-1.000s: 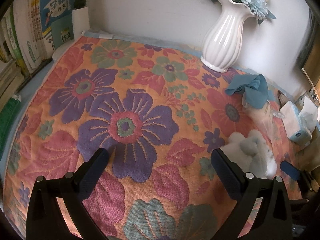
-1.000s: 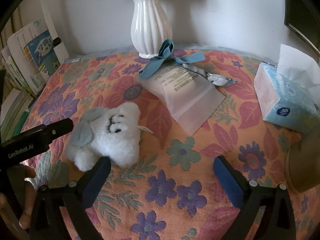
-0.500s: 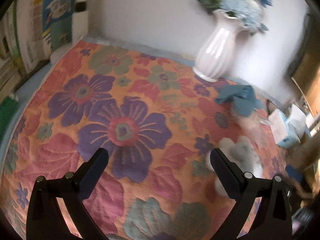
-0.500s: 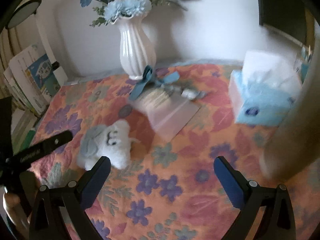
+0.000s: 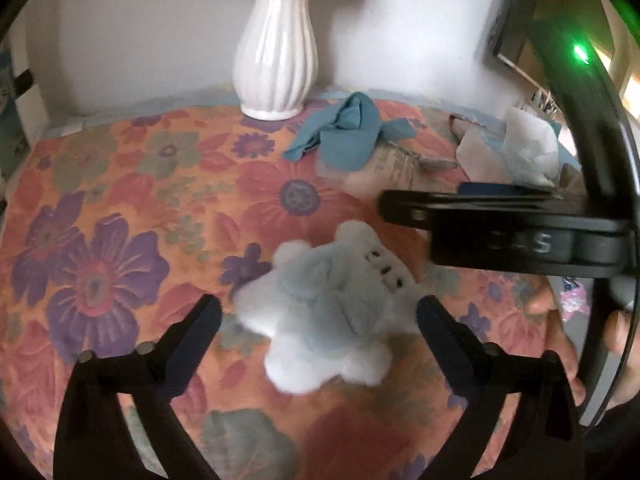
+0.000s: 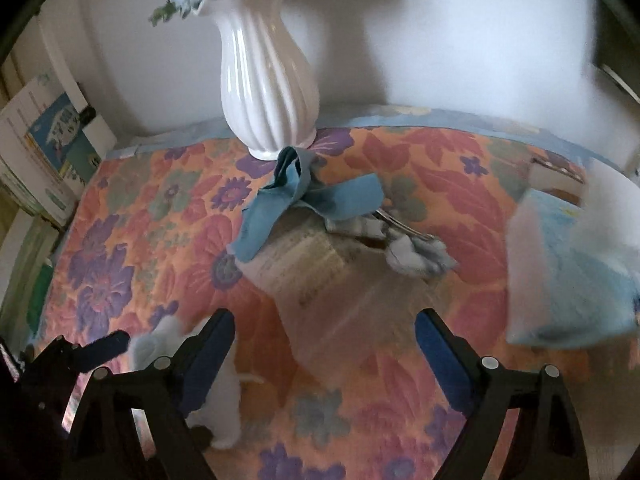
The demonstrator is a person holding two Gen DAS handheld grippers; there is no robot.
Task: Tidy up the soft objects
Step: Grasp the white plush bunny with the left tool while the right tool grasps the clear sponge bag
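A white and pale blue plush toy lies on the floral cloth between the spread fingers of my left gripper, which is open and untouched by it. In the right wrist view the toy shows behind the left finger. My right gripper is open and empty over a clear plastic bag. A blue cloth lies crumpled in front of the vase; it also shows in the left wrist view. The right gripper's body crosses the left wrist view.
A white ribbed vase with blue flowers stands at the back by the wall. A blue tissue box sits at the right. Books stand at the left. A metal spoon lies by the bag.
My left gripper swung right and now straddles the plush toy. My right gripper moved forward and down toward the plastic bag and blue cloth. Both stayed open.
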